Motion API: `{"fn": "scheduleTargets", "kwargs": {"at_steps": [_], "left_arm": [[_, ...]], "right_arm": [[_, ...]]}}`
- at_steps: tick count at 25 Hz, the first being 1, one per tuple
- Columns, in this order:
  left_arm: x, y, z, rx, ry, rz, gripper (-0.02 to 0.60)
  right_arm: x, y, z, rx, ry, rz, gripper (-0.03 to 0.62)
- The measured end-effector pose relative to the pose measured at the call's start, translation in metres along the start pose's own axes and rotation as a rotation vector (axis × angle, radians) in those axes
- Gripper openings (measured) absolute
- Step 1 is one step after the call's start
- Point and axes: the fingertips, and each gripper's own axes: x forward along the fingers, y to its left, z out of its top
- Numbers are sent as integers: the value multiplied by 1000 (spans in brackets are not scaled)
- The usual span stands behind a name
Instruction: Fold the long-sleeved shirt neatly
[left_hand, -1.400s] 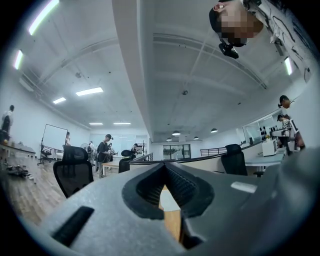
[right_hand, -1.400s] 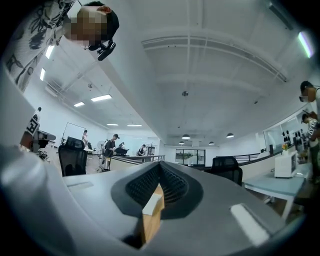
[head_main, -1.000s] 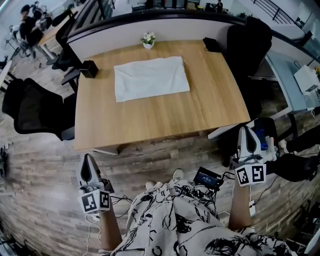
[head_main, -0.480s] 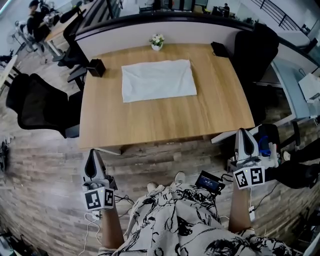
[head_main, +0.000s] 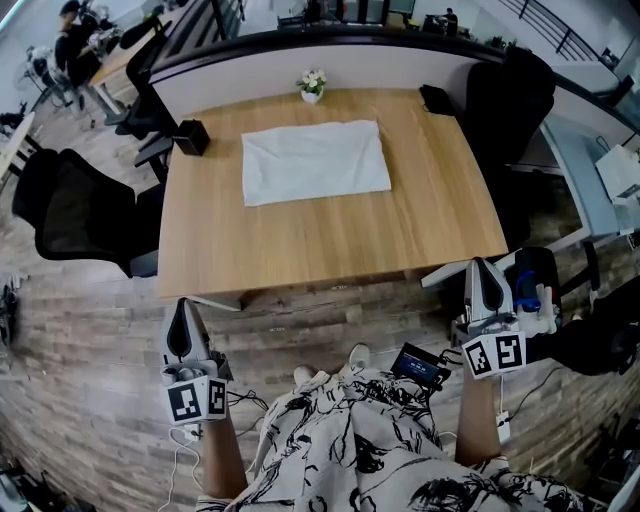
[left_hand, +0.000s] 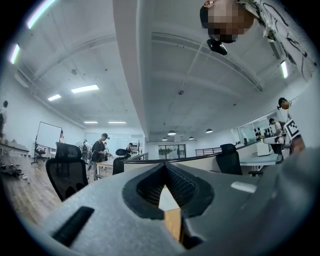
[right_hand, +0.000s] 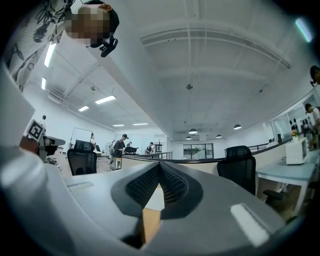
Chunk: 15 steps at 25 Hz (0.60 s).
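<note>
shirt: white shirt (head_main: 315, 160), folded into a flat rectangle, far half of the table (head_main: 330, 245)
left gripper (head_main: 183, 305): jaws shut, empty, short of the near edge
right gripper (head_main: 482, 263): also closed, empty, near right corner
writing: only square markers on the cubes (head_main: 195, 400)

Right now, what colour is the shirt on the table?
White. The head view shows the shirt best.
</note>
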Motion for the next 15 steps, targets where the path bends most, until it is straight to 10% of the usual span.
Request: {"fn": "scheduleTargets", "kwargs": {"at_steps": [15], "left_arm": [[-5, -12, -1, 1, 8, -9, 2]], "right_arm": [[0, 1, 2, -13, 30, 36, 6]]}}
